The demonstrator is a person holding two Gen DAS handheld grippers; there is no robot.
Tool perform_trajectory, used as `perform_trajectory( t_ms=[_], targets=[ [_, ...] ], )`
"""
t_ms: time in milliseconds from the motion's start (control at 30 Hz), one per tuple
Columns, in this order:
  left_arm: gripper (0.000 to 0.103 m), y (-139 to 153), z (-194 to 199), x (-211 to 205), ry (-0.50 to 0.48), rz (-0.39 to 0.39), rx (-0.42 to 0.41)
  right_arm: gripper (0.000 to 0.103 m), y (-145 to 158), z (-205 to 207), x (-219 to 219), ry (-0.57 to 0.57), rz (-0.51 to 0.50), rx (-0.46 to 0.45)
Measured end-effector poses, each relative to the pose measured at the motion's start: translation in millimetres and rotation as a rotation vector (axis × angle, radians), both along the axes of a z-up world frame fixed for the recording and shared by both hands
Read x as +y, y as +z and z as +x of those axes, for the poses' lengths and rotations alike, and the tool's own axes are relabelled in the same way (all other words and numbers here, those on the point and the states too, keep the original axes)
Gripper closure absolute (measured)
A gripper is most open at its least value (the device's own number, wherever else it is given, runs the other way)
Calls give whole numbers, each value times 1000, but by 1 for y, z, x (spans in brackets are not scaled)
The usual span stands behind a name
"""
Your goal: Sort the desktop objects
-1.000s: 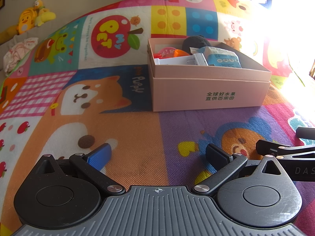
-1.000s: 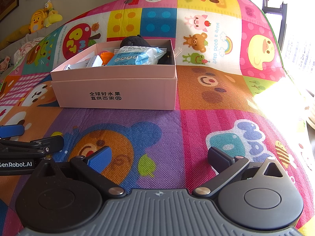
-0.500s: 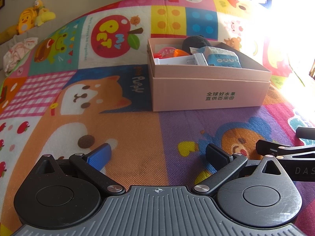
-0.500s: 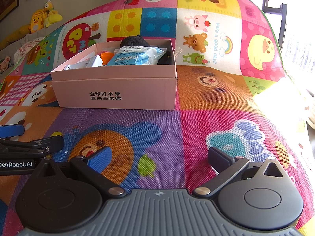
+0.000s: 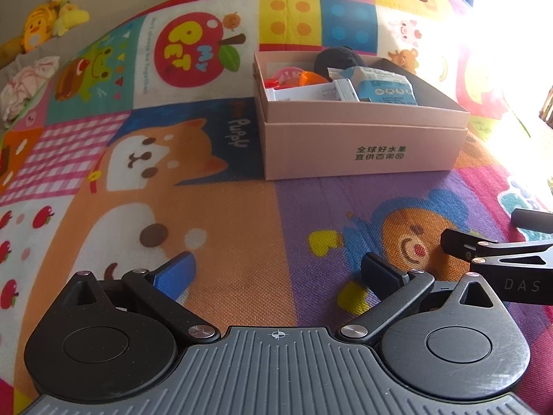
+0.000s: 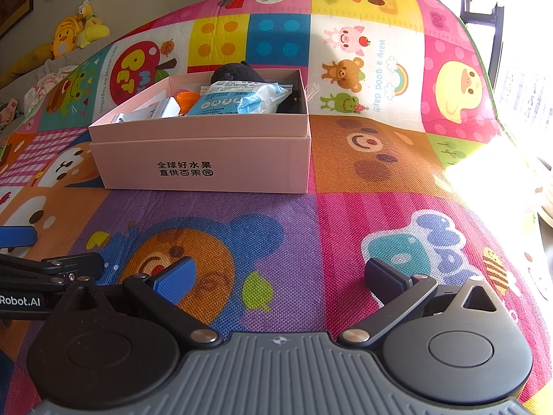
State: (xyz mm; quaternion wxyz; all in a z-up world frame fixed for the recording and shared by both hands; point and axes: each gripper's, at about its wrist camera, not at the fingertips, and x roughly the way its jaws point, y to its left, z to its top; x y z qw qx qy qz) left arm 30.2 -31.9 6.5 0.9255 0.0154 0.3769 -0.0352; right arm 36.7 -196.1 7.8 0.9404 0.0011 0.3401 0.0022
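A pink cardboard box (image 5: pixel 363 138) stands on the colourful play mat (image 5: pixel 224 214); it also shows in the right wrist view (image 6: pixel 207 159). Inside lie a blue packet (image 5: pixel 382 88), a white box (image 5: pixel 304 93), an orange item (image 5: pixel 311 76), a red item (image 5: pixel 285 75) and a black plush (image 5: pixel 337 58). The blue packet (image 6: pixel 242 98) and the black plush (image 6: pixel 238 71) show in the right wrist view too. My left gripper (image 5: pixel 278 271) is open and empty, low over the mat in front of the box. My right gripper (image 6: pixel 280 275) is open and empty, beside it to the right.
Yellow plush toys (image 6: pixel 74 33) and bundled cloth (image 5: pixel 26 83) lie along the far left wall. Bright window glare (image 5: pixel 518 34) washes out the right side. The right gripper's fingers (image 5: pixel 484 245) reach into the left wrist view at right.
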Motion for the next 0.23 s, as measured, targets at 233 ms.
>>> perform_trajectory(
  t_ms=[233],
  targets=[
    [0, -1, -6, -3, 10, -4, -13, 0, 0, 0, 0, 0, 0, 0]
  ],
)
